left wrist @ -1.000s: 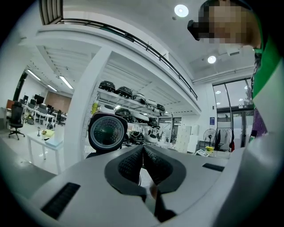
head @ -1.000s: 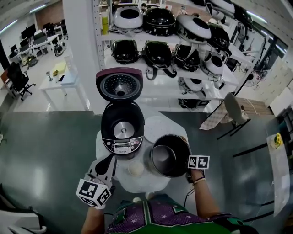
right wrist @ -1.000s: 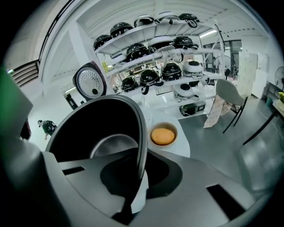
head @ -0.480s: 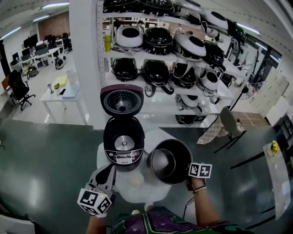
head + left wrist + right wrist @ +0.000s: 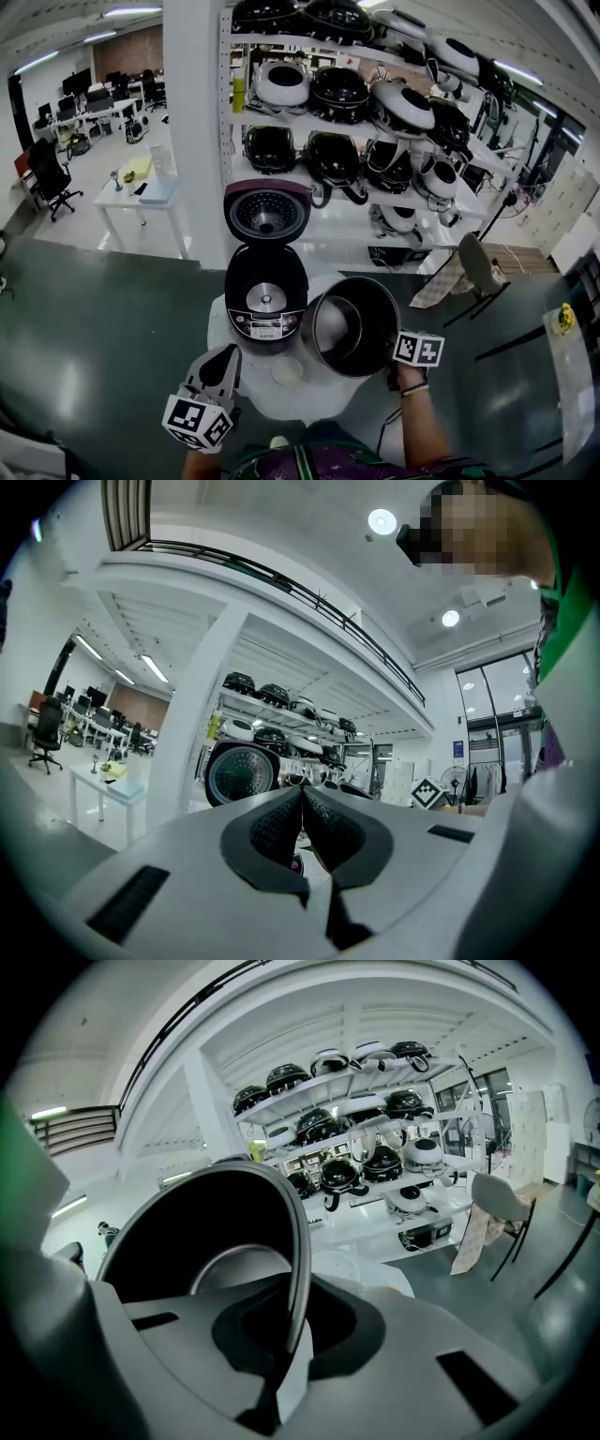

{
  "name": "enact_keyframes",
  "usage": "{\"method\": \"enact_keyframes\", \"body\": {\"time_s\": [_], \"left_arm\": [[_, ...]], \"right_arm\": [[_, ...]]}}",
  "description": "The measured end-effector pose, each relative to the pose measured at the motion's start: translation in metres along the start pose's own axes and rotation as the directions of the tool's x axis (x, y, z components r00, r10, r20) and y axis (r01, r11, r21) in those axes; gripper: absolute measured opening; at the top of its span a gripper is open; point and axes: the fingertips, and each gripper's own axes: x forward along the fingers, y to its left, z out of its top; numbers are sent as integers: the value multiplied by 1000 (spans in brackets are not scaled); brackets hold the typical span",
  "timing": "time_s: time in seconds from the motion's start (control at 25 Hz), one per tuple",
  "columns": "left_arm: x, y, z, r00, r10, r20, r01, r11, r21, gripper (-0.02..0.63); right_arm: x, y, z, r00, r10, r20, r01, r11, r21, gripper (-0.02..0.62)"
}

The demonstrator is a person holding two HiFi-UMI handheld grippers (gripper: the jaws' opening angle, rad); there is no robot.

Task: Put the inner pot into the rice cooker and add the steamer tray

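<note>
inner pot (image 5: 352,326): coloured black, grey inside
rice cooker (image 5: 266,298): black, lid rimmed in maroon
table (image 5: 314,394): white
floor (image 5: 112,328): dark grey-green

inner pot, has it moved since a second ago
Yes. Gripped by the right tongs, the inner pot has come up the head view, nearer level with the rice cooker.

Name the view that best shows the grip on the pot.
The right gripper view: the right gripper is shut on the pot, rim between its jaws. The head view shows the pot tilted beside the cooker, the grip hidden behind the marker cube. The left gripper view doesn't clearly show it.
</note>
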Motion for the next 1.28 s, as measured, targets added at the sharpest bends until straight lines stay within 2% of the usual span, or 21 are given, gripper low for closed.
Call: {"method": "enact_keyframes", "body": {"time_s": [0.68, 0.96, 1.12, 1.28], "left_arm": [[41, 24, 19, 988, 154, 31, -155, 988, 20, 23], [61, 37, 19, 973, 227, 30, -228, 973, 22, 23], [65, 48, 16, 959, 282, 22, -282, 959, -11, 23], [65, 54, 16, 944, 331, 8, -331, 944, -4, 23]], "right_arm": [[76, 24, 95, 989, 146, 18, -143, 984, -109, 12], [122, 42, 123, 974, 226, -2, -224, 967, -119, 14], [151, 59, 134, 962, 271, -33, -273, 952, -140, 12], [176, 73, 137, 951, 302, -67, -309, 939, -151, 14]]}}
